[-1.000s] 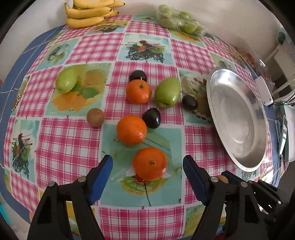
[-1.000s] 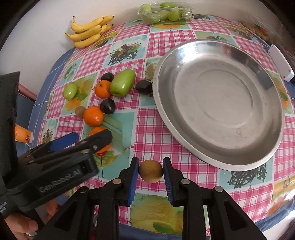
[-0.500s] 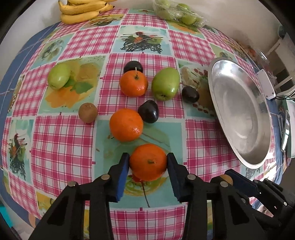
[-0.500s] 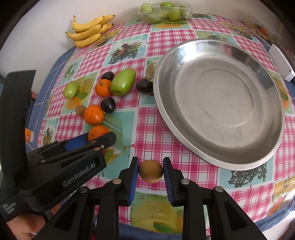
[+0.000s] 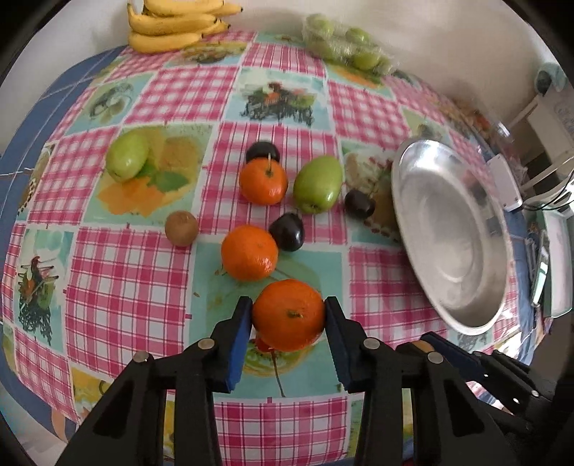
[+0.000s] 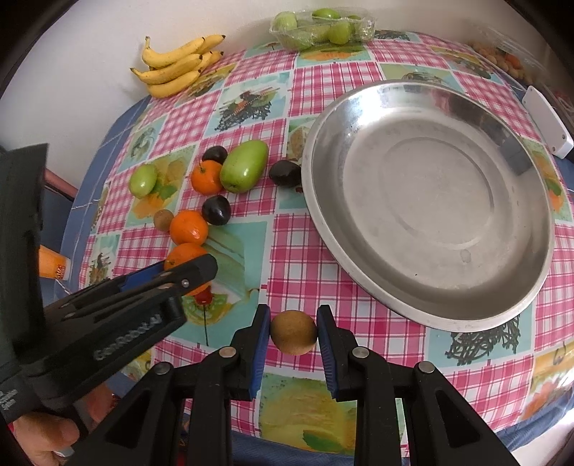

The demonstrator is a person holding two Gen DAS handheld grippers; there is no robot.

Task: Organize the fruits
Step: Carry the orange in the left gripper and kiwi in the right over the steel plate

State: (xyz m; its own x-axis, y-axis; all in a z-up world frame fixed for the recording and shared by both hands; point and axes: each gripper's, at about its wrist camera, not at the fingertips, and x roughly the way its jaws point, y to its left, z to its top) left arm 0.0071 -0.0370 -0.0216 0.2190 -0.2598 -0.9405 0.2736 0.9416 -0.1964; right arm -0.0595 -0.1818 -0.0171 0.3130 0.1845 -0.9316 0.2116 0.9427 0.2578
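My left claw (image 5: 288,317) has just closed on an orange (image 5: 288,314); my right claw (image 6: 293,333) grips a kiwi (image 6: 293,332) above the table (image 6: 297,258).

Two claw-mounted fisheyes, both looking steeply down at the surface (image 5: 136,286) from close above.
Left view sits over the near-left fruit cluster, metal dish (image 5: 448,229) off to its right; right view sits nearer the dish (image 6: 430,200), left claw (image 6: 186,276) at its left. Both share the bananas (image 5: 172,25) at the far edge and the dish.
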